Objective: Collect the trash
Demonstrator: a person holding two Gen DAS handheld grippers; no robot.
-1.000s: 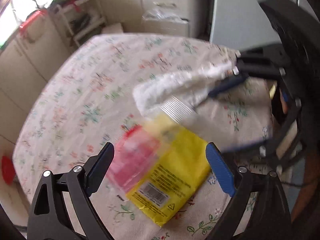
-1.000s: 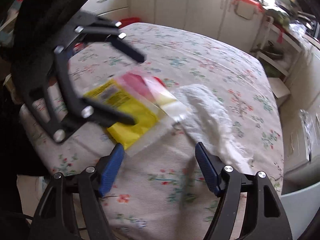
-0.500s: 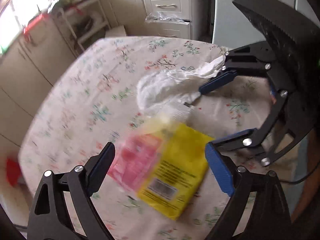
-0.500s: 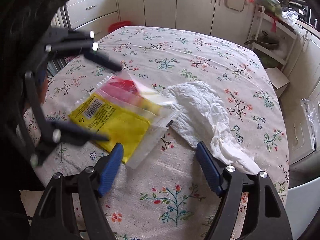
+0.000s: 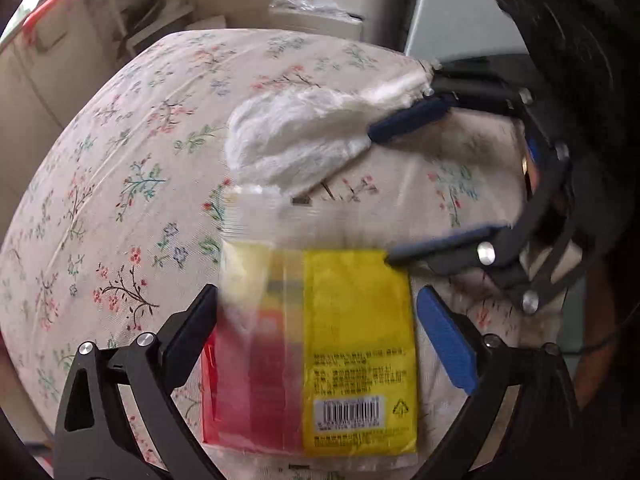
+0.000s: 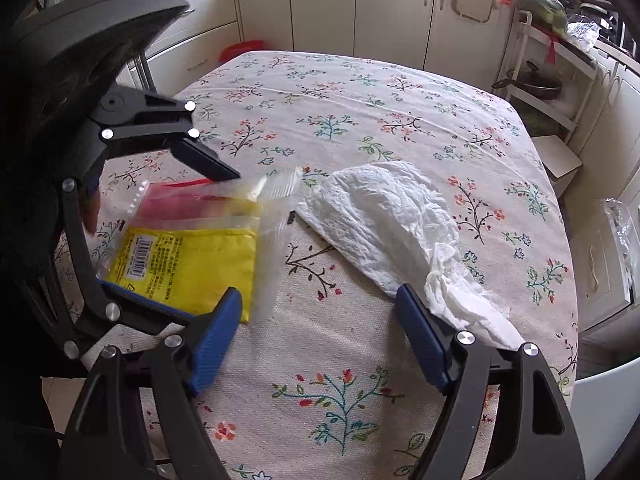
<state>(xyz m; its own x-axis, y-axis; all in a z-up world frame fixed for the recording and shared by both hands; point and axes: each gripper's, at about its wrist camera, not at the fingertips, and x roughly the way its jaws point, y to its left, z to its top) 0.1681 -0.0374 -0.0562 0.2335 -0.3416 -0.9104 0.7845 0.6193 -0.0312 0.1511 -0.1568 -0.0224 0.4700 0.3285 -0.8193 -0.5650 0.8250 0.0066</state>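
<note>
We see flat yellow-and-red plastic wrapper (image 5: 320, 344) on floral-clothed worktop (image 6: 360, 120), crumpled white paper napkin (image 6: 384, 216) just beside wrapper. Left gripper (image 5: 316, 332) jaws apart, straddling wrapper; right gripper (image 6: 320, 340) jaws apart near napkin. We judge wrapper light, slippery, limp: pinch edge.

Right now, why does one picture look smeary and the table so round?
Left wrist view: the yellow wrapper and the white tissue are smeared by motion blur, and the window glare at top left washes out the corner. Right wrist view: sharper, with the tissue's creases crisp. Both views: the fisheye lens bows the flowered tablecloth into a dome.
</note>
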